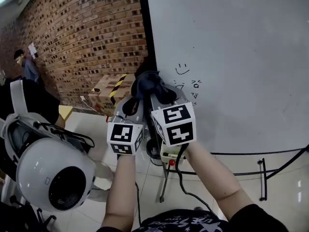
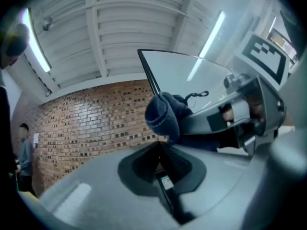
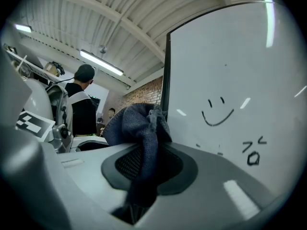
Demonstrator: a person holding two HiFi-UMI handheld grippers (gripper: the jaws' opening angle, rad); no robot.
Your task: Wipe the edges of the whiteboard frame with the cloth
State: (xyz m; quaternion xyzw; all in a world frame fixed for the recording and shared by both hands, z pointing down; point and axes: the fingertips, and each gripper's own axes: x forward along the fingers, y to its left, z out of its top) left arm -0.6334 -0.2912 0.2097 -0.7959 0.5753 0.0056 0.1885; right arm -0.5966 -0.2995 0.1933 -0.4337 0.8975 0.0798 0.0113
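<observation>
A dark cloth [image 3: 136, 123] is pinched tight by the right gripper [image 3: 146, 166]. The cloth is held up by the black frame [image 1: 147, 28] on the left side of the whiteboard [image 1: 231, 57]. The left gripper [image 2: 160, 169] is pressed together with nothing in it, just beside the right one.

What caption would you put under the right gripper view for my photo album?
The right gripper clamps a dark cloth beside the black whiteboard frame, near a drawn smiley.
</observation>
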